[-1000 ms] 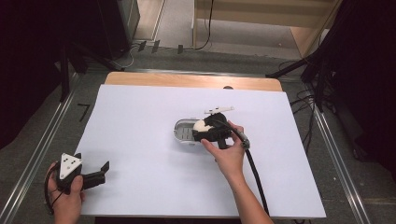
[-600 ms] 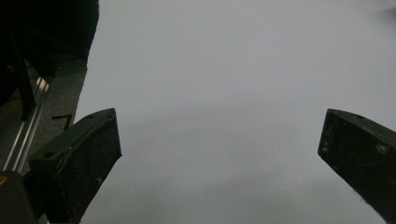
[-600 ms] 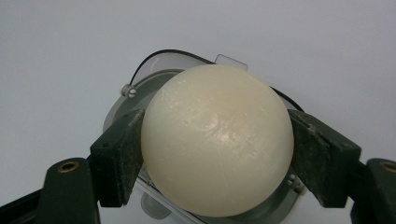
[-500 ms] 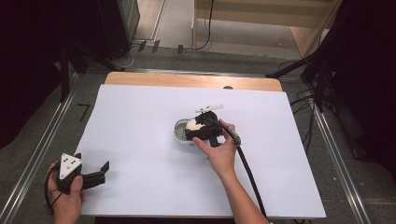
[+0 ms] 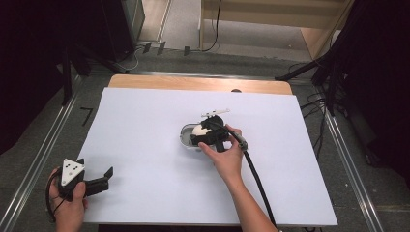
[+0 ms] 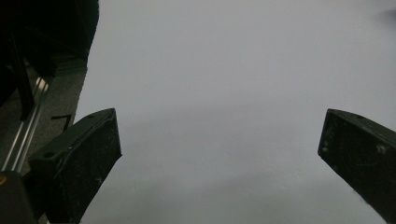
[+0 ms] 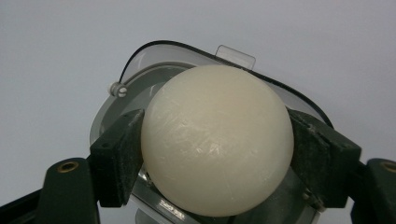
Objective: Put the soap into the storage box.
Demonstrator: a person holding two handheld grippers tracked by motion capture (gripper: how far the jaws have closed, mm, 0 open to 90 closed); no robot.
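**Ball carried over the clear container; release not yet made**

Change since one second ago: the right gripper [image 5: 205, 134] has shifted leftward across the white table sheet [image 5: 145, 125], from the right end of the shallow clear plastic container with a grey inner tray [image 5: 185, 137] to a position over its middle. Half a second ago it was already near this spot, so the travel has nearly stopped. The left gripper [image 5: 107, 174] has not moved; it rests at the near-left edge of the sheet, jaws apart, nothing between them.

Reading: the carry looks finished. What remains is likely lowering the ball and opening the jaws.

High view: places the container near the sheet's centre and shows a small white stick-like item [image 5: 214, 113] just beyond it, too small to identify. The ball appears as a pale patch.

Right gripper view: the smooth cream-white ball [image 7: 217, 140] sits clamped between both jaw pads [image 7: 116, 156], directly above the container [image 7: 154, 60], whose tab and rim show behind. Cannot tell whether the ball touches the tray.

Left gripper view: bare sheet [image 6: 210, 93] between wide-spread jaws.
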